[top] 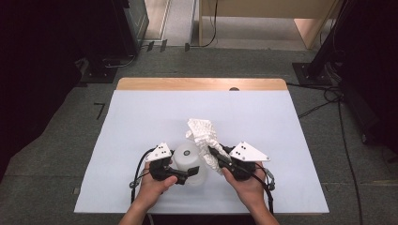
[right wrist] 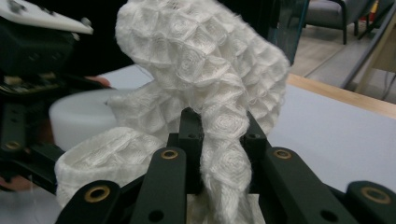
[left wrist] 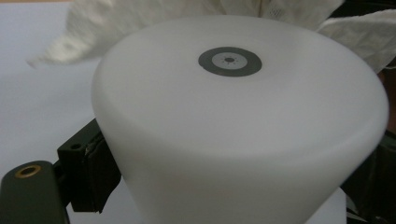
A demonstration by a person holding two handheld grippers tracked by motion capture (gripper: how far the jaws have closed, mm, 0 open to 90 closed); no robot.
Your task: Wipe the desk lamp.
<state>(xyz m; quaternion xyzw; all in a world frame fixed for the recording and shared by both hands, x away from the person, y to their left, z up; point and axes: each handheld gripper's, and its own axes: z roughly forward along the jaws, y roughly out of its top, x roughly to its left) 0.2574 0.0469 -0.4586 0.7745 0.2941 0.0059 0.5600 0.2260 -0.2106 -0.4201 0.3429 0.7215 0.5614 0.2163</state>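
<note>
A white, upturned plastic cup (top: 187, 157) with a grey ring on its top (left wrist: 229, 61) stands on the white table cover (top: 141, 117) near the front. My left gripper (top: 190, 168) is shut on it, with a black pad pressing on each side of its wall (left wrist: 95, 172). My right gripper (top: 212, 151) comes in from the right and is shut on a white quilted cloth (top: 202, 131). In the right gripper view, the cloth (right wrist: 205, 70) is pinched between the jaws (right wrist: 219, 140) and rises above them. It drapes against the cup's right side.
A wooden strip (top: 202, 84) runs along the table's far edge. Dark stands are on the floor at the back left (top: 101, 70) and back right (top: 312, 70). Cables (top: 328, 101) trail on the floor to the right.
</note>
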